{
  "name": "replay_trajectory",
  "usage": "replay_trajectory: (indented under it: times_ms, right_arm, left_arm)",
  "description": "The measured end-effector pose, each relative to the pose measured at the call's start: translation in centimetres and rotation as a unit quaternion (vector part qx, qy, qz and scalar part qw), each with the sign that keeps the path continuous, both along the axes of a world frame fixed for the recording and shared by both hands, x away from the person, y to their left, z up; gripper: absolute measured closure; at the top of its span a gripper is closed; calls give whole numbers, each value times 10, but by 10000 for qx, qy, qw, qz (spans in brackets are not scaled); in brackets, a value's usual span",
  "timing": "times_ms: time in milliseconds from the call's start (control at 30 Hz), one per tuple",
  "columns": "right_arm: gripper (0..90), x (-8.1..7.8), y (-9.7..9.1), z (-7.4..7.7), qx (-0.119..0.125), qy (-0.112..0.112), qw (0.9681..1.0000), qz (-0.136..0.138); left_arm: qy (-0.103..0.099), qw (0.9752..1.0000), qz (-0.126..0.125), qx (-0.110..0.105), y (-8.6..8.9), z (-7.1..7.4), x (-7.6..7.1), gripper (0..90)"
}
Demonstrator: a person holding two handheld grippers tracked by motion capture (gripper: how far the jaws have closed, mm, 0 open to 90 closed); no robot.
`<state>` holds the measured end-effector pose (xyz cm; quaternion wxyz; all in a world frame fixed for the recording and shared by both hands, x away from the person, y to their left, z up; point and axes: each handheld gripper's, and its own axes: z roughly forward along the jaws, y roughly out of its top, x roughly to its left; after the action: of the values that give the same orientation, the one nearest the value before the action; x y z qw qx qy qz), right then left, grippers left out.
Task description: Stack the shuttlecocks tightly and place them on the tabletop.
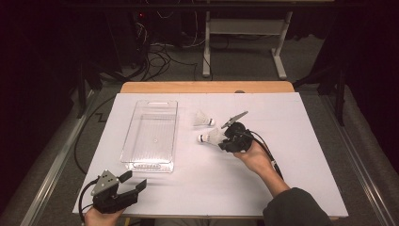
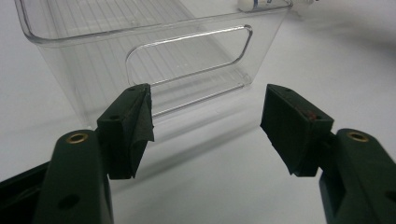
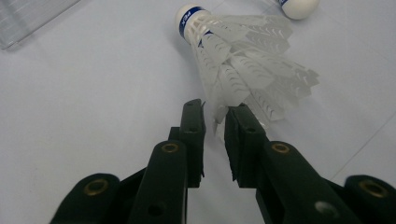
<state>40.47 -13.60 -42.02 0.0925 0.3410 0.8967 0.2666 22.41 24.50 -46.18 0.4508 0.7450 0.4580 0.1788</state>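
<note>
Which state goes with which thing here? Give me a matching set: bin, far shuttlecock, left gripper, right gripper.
Things:
1. clear bin
2. far shuttlecock
3. left gripper
4. right gripper

States:
A. jaws wide apart, nothing between them, at the near table edge
B. lying on the table, apart from both grippers
C. jaws close together at the feathers of the near shuttlecock
D. empty, left of both shuttlecocks

Pairs: 1-D, 2-B, 3-A, 4-C
</note>
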Motion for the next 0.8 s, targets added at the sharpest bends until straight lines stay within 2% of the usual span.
replay_trajectory:
  times_ms: [400,567,800]
  right_arm:
    - [707,-1,-3,1,27,-26,10000,-38]
    - [663,-2,-4,1,-81,-60,9999,-67]
    - [641,-5,-9,4,17,-138,9997,-175]
  left_arm:
    - [0,10000,-15,11,-1,0,0,346]
    - [3,10000,-15,11,-1,0,0,344]
    - [3,10000,-15,10,-1,0,0,344]
